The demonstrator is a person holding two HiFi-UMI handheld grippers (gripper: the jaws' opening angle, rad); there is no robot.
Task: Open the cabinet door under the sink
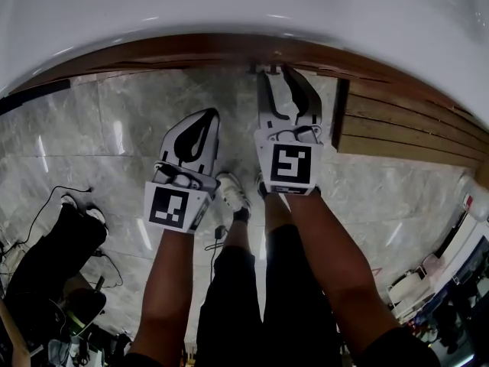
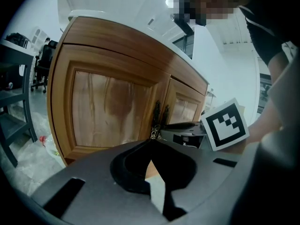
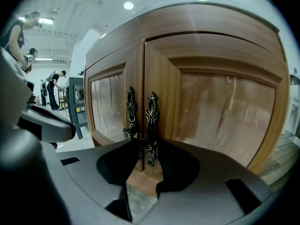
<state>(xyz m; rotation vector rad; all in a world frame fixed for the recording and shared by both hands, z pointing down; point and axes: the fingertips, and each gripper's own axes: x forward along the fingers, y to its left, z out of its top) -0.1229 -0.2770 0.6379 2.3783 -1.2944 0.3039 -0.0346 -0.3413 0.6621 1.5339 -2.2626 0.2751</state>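
Cabinet door (image 3: 225, 111) under the white sink (image 1: 229, 14) is shut, sitting flush with its twin, the left door (image 3: 110, 107). Both are brown wood with ornate dark metal pulls meeting at the middle seam. In the right gripper view, the right gripper (image 3: 143, 146) is right up at that seam. Its jaws are spread apart, and the lower end of the handle (image 3: 151, 121) on the right-hand door stands between them — they're not clamped on it as far as I can see. The other handle (image 3: 130, 111) is just beside it.

The left gripper (image 1: 208, 115) hangs back from the cabinet over the grey marble floor (image 1: 114, 128). Its jaws are pressed together with nothing in them — same story in its own view, where the tips meet.
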